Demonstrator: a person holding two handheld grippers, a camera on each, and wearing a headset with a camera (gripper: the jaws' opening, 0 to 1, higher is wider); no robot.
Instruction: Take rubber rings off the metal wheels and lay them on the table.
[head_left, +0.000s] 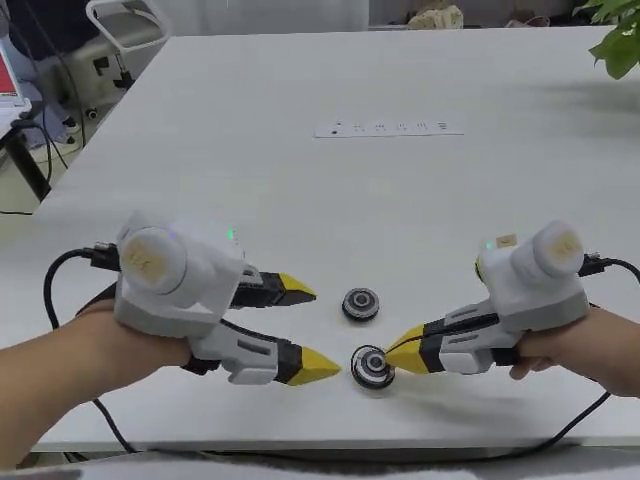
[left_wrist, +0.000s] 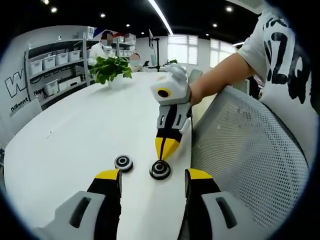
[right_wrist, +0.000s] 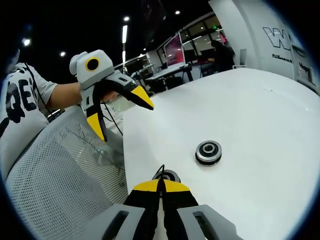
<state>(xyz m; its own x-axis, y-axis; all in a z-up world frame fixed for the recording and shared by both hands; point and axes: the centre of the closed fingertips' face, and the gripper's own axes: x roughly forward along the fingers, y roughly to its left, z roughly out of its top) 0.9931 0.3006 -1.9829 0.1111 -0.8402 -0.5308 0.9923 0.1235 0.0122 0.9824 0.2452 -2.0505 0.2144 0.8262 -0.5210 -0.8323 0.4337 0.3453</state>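
Head view: white table (head_left: 300, 180), 2 metal wheels near its front edge, close to each other but not touching. Far wheel (head_left: 361, 304) lies flat by itself. Near wheel (head_left: 372, 368) lies flat betw. the grippers. L gripper (head_left: 308, 328) comes in from the left w/ jaws spread wide, one yellow tip up by the far wheel, the other just beside the near wheel; neither touches. R gripper (head_left: 395, 355) comes in from the right, jaws pressed together, tip at the near wheel's rim. Socket panel (head_left: 388, 128) is set flush in the table farther back, plant leaves (head_left: 615, 35) at the top right corner. L gripper view: own jaws apart, nothing betw. them. Both wheels lie ahead on the table, near wheel (left_wrist: 160, 170) roughly centred in the gap, far wheel (left_wrist: 123, 163) to its left. R gripper (left_wrist: 165, 149) points down at the near wheel from opposite. Mesh chair back (left_wrist: 245, 150) on the right, potted plant (left_wrist: 111, 68) at the far end. R gripper view: own jaws (right_wrist: 161, 186) closed tight, pinching a thin black strand, prob. the rubber ring (right_wrist: 161, 171), which stands up from the near wheel (right_wrist: 170, 176) right at the tips. Far wheel (right_wrist: 208, 152) lies up and to the right, black band around it. L gripper (right_wrist: 122, 117) is opposite, jaws wide.
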